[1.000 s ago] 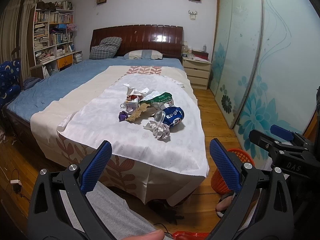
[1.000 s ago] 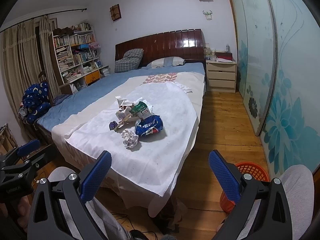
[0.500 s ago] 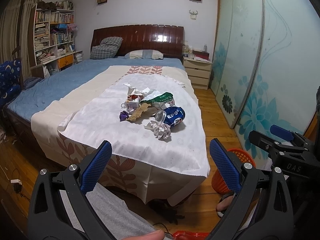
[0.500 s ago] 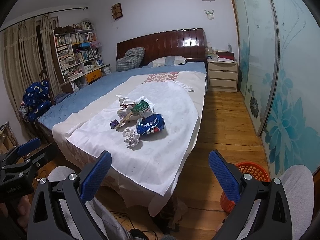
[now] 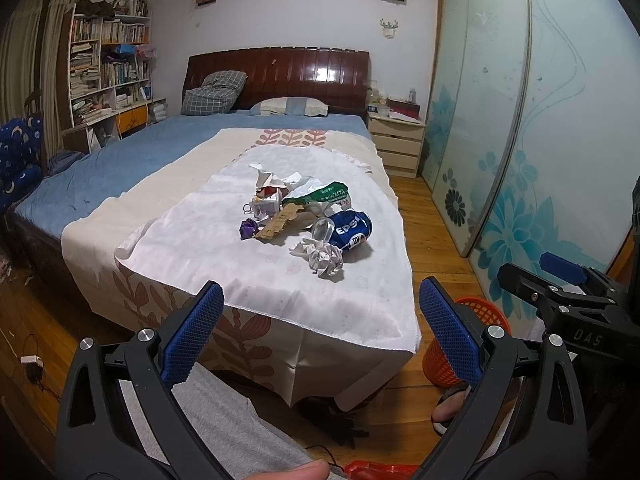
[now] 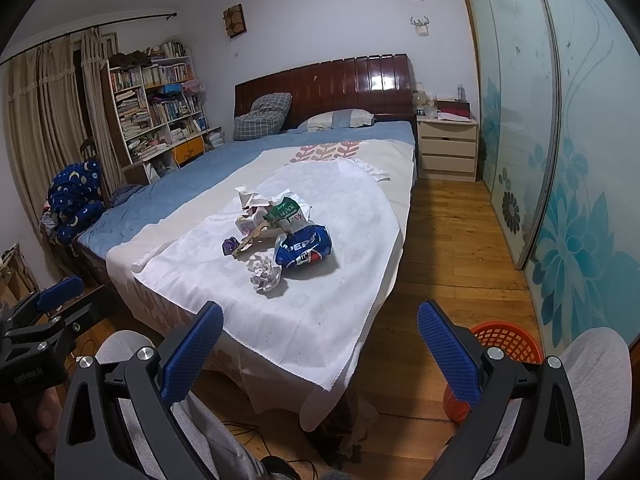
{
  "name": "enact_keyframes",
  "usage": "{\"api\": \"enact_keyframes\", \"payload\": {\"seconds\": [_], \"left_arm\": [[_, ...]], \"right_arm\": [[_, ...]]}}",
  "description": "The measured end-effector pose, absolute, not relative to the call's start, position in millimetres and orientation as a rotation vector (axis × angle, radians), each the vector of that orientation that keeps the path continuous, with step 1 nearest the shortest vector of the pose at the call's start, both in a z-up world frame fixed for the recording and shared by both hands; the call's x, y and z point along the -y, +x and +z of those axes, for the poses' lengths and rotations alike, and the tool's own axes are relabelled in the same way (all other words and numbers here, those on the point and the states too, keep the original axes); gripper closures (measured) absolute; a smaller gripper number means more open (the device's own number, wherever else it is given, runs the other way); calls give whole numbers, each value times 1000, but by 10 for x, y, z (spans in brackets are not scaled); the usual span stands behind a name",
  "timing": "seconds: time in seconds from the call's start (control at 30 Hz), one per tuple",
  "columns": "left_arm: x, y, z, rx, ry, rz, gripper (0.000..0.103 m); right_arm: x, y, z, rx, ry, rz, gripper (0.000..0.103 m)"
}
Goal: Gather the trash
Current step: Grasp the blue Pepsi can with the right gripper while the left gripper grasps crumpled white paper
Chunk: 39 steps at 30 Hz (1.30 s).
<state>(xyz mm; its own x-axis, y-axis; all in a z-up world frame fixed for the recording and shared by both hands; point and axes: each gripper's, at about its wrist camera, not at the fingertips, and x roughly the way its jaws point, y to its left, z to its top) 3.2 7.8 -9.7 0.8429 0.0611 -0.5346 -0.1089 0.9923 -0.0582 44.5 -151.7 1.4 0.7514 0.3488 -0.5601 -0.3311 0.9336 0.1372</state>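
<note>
Bedroom at the outset of trash collection, largest item first. The bed (image 5: 168, 168) fills the middle of the room, and a white cloth (image 5: 280, 272) is spread over its foot end. An orange basket (image 6: 505, 338) stands on the wooden floor just beside the bed's near right corner; judging by the task, this is where the trash is meant to go.

The trash lies in one loose pile near the middle of the cloth: a crushed blue can (image 5: 352, 231) on its side, a green-and-white wrapper (image 5: 320, 195) behind it, a strip of brown cardboard (image 5: 278, 223) to its left, a crumpled paper ball (image 5: 326, 258) nearest the foot edge and touching or nearly touching the can, and a small purple scrap (image 5: 248, 227) at the pile's left margin.

The left gripper (image 5: 318, 330) and the right gripper (image 6: 320, 342) are both held short of the bed edge with fingers spread wide and nothing between them. The whole pile sits well apart from either pair of fingers, ahead of and above them in both wrist views.

Step in hand, as a judgement: the approach, with nothing picked up yet. The next move calls for carrying one gripper forward over the cloth to the nearest piece, probably the paper ball, and closing on it without snagging the cloth beneath.
</note>
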Motion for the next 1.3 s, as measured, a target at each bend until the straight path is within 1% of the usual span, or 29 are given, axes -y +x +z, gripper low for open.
{"api": "enact_keyframes", "payload": {"seconds": [0.23,0.33,0.47,0.63,0.67,0.73,0.87,0.9,0.93,1.0,1.07,1.1,1.17,1.3], "left_arm": [[-100,35,-130,-571,-91,94,6],[-124,53,-147,-576,-91,106,6],[-185,106,-223,-599,-94,134,6],[-236,230,-363,-654,-102,162,6],[-245,255,-383,-665,-107,164,6],[-262,296,-414,-681,-108,169,6],[-285,408,-481,-716,-110,172,6],[-287,432,-491,-720,-111,173,6],[-287,461,-499,-724,-113,172,6],[-288,546,-521,-737,-121,170,6],[-297,646,-532,-744,-127,165,6],[-299,700,-535,-747,-129,163,6],[-302,845,-535,-750,-144,145,6],[-307,1180,-592,-770,-221,79,6]], "right_arm": [[1489,516,-62,-635,14,376,7],[1456,734,-160,-678,24,390,7],[1344,1446,-401,-752,67,400,7],[1075,2571,-899,-912,168,404,7],[1005,2794,-1023,-948,189,408,8],[892,3112,-1195,-988,208,409,13],[656,3605,-1478,-1041,248,455,16],[601,3715,-1564,-1064,270,478,18],[555,3796,-1625,-1080,281,496,24],[461,3905,-1740,-1102,285,535,32],[393,3979,-1805,-1101,309,604,49],[369,3996,-1807,-1100,316,622,55],[345,3995,-1764,-1087,320,641,62],[384,3922,-1616,-1066,351,687,67]]}}
